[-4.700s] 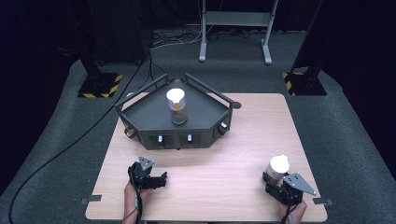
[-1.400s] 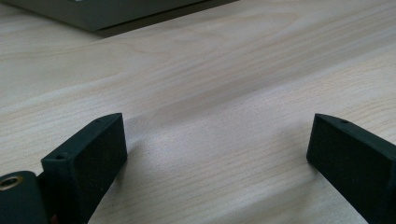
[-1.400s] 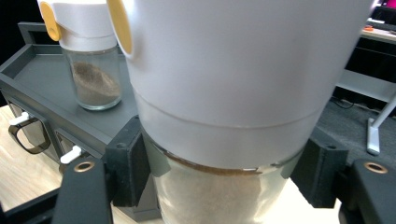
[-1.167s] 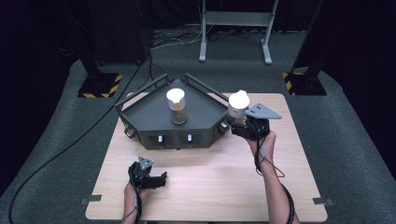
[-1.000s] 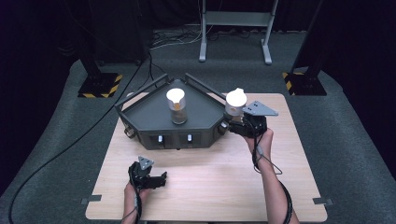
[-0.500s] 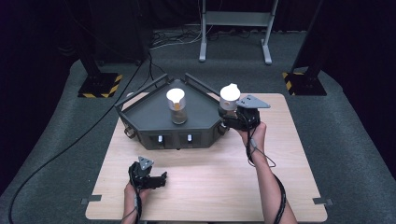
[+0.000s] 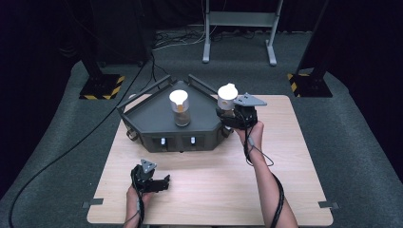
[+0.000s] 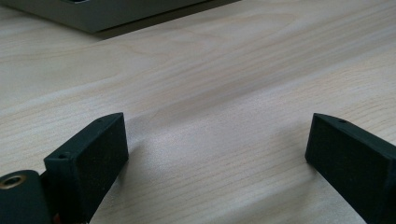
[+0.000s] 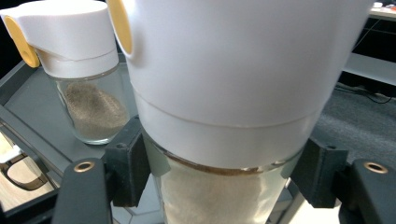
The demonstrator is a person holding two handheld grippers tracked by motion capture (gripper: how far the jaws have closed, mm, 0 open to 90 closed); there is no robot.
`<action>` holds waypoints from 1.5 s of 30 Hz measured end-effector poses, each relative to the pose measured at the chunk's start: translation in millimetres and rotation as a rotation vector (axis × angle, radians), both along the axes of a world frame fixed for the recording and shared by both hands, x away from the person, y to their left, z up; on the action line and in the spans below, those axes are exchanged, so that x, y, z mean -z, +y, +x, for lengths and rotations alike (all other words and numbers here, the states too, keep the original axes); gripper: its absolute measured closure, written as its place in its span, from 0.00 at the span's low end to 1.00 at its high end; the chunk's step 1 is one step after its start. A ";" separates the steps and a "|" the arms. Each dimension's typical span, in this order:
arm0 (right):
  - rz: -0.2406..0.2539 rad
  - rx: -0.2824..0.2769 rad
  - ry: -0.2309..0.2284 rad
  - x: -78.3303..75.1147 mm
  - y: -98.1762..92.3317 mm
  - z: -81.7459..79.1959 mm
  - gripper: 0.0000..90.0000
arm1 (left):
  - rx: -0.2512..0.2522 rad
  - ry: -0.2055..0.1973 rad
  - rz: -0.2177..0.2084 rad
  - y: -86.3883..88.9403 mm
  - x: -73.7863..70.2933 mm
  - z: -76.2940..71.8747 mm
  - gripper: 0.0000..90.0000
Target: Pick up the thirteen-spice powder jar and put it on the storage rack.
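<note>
Two shakers are out here, and the biggest thing under them is the pale wooden table (image 7: pixel 285 161), standing on grey carpet with black stands behind it. On the far half of the table sits a dark grey angular tray (image 7: pixel 152 116) with raised rails and small lit buttons on its front face. One glass shaker (image 7: pixel 179 108) stands upright near the middle of that tray, white cap with a yellow tab, brownish powder filling its lower part.

The person's right arm reaches forward along the right side of the table, a cable trailing down the forearm. The right gripper (image 7: pixel 233 116) is at the tray's right front corner, a grey three-cornered plate on top. Its jaws are clenched on the second shaker (image 7: pixel 227 97), which is carried upright above the tray's right edge, just beside the rail and apart from the first shaker. In the right gripper view the black jaws press on the glass body of this shaker (image 9: pixel 224 121) just below its white cap, pale powder showing behind the glass, and the other shaker (image 9: pixel 77 70) stands farther off on the tray floor.

The left gripper (image 7: pixel 151 178) rests low near the table's front edge, well apart from the tray. Its jaws are spread wide and released, bare wood between them in the left gripper view.
</note>
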State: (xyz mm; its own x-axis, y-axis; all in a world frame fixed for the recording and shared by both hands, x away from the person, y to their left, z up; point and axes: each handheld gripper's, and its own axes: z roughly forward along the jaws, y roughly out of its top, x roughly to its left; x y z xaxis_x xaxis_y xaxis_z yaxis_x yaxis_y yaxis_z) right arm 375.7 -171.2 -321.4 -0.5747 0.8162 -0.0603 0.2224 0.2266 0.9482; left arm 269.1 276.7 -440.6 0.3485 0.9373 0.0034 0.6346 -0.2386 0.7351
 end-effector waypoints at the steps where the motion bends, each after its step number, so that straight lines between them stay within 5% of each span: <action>1: 0.000 -0.001 0.004 0.1 1.5 1.4 0.33 | 0.000 0.000 -0.001 0.0 0.1 0.0 0.06; 45: 0.013 -0.034 0.085 21.5 38.1 42.0 0.33 | 0.000 -0.010 0.010 -2.1 0.5 -1.9 0.07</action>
State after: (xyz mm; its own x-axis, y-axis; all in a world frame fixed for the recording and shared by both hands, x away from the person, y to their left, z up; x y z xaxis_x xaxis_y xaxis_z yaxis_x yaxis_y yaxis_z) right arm 417.7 -133.1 -342.8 -0.6045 0.7966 0.0008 0.2948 0.2228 0.9292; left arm 267.1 274.7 -441.1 0.3486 0.9371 0.0167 0.6269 -0.2463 0.7391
